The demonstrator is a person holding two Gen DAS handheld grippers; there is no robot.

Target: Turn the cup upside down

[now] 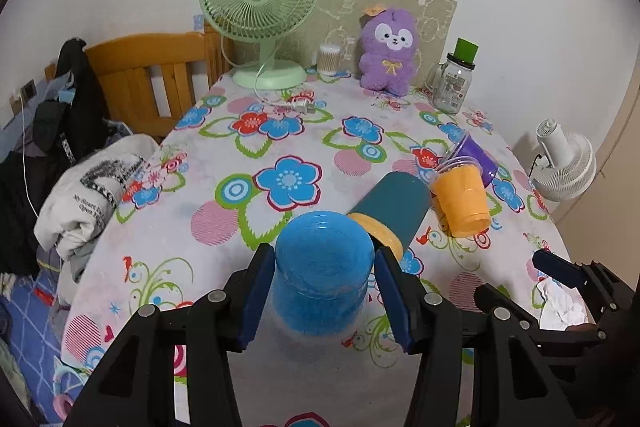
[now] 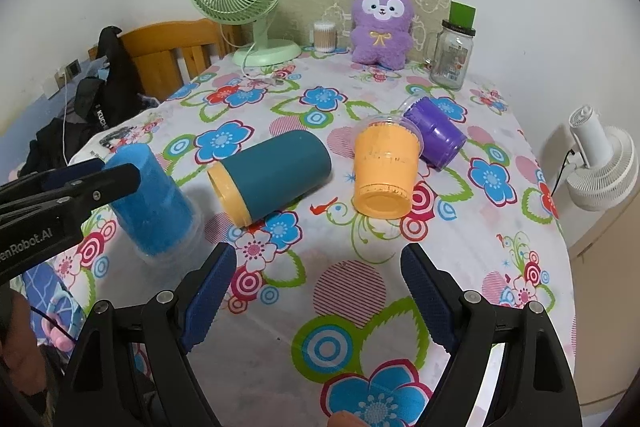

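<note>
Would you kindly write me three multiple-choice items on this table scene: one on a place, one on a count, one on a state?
1. What lies right beside the orange cup, farther back?
A. purple cup
B. glass jar
C. plush toy

2. How many cups lie on their sides?
A. one
B. two
C. three

3. How does the blue cup stand?
A. mouth up
B. on its side
C. mouth down, between the left gripper fingers

Answers: 1 A, the purple cup touches the orange one. 2 C, the teal cup, orange and purple ones all lie down. 3 C, its closed base faces up; the right gripper is open and empty.
</note>
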